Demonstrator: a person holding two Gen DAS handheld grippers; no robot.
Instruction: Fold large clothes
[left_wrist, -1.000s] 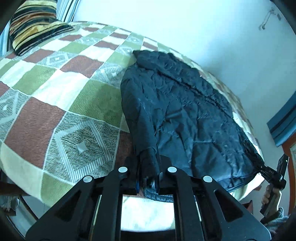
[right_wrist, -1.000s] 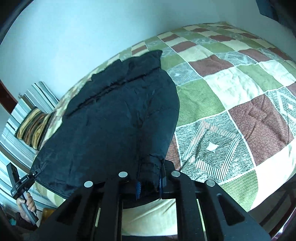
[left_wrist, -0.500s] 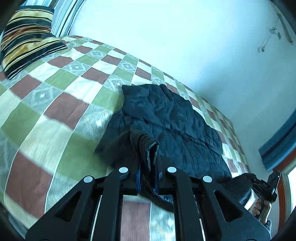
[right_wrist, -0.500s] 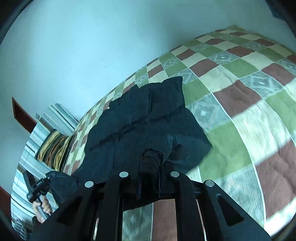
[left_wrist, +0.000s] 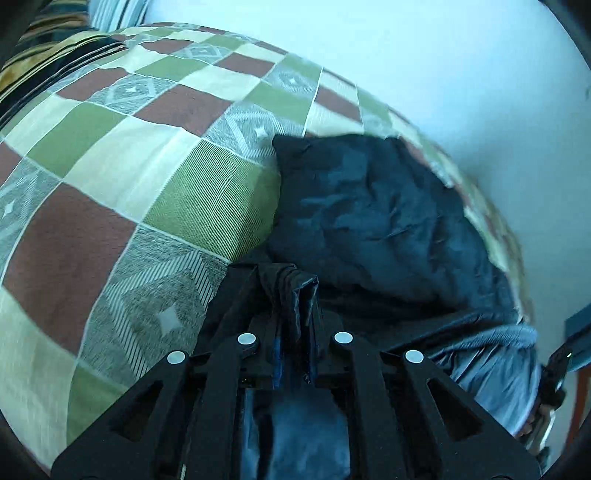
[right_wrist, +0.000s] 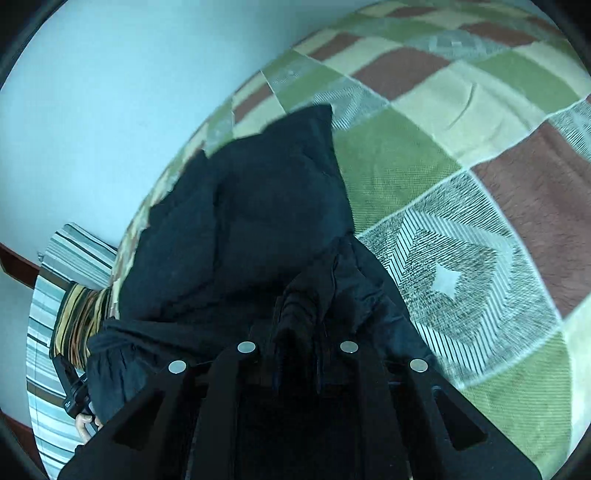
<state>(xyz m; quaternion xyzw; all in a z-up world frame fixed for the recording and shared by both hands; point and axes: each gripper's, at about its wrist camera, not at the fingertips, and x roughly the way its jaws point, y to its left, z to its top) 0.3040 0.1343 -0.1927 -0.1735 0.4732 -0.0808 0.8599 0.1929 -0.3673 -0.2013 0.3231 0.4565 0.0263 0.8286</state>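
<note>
A dark navy padded jacket (left_wrist: 373, 221) lies on the checked bedspread (left_wrist: 110, 177), its near half lifted and doubled over toward the far part. My left gripper (left_wrist: 295, 332) is shut on a bunched fold of the jacket's edge, which stands up between the fingers. In the right wrist view the same jacket (right_wrist: 258, 206) fills the middle, and my right gripper (right_wrist: 297, 332) is shut on another bunch of its dark fabric. The grey lining (left_wrist: 506, 362) shows at the lower right of the left wrist view, beside the other gripper.
The green, brown and cream bedspread (right_wrist: 461, 184) spreads right of the jacket. A striped pillow (left_wrist: 37, 62) and striped pillow (right_wrist: 81, 314) lie at the bed's end. A pale wall (left_wrist: 443, 66) borders the bed. A hand (right_wrist: 86, 432) holds the other gripper.
Both grippers have carried the jacket's near edge forward over the bed. The jacket, flat a second ago, is now folded over itself and looks much shorter.
</note>
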